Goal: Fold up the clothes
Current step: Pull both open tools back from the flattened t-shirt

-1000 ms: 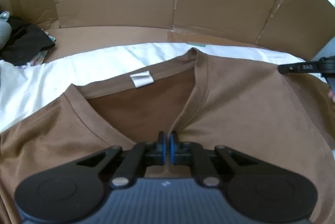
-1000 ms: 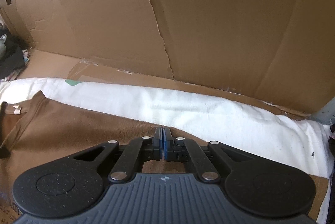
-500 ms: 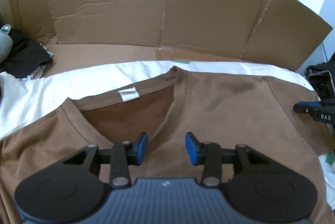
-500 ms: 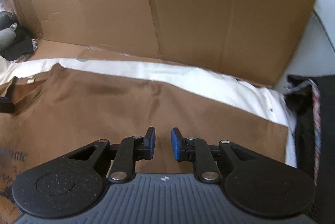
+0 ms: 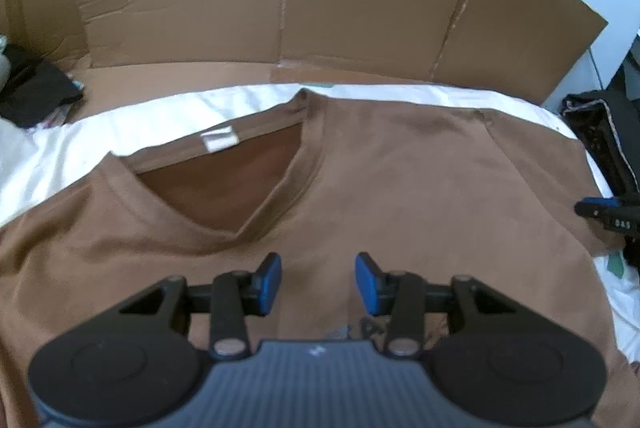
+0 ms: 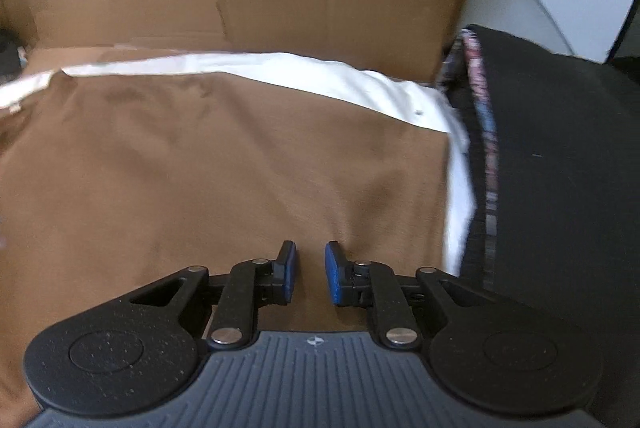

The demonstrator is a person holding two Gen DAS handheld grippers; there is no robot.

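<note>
I had the brown V-neck T-shirt (image 5: 400,168) spread flat on the white sheet (image 5: 120,124), front up, with no fold made yet as far as I could see. My left gripper (image 5: 318,278) hung released above its chest; my right gripper (image 6: 311,274), jaws closing on nothing, hovered near the sleeve side.

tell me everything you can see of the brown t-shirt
The brown t-shirt lies spread nearly flat, front up, on a white sheet, soft knit by its look. Its V-neck gapes, showing a white label inside the back collar. Part of a dark print shows near the camera. Nothing grips it.
</note>
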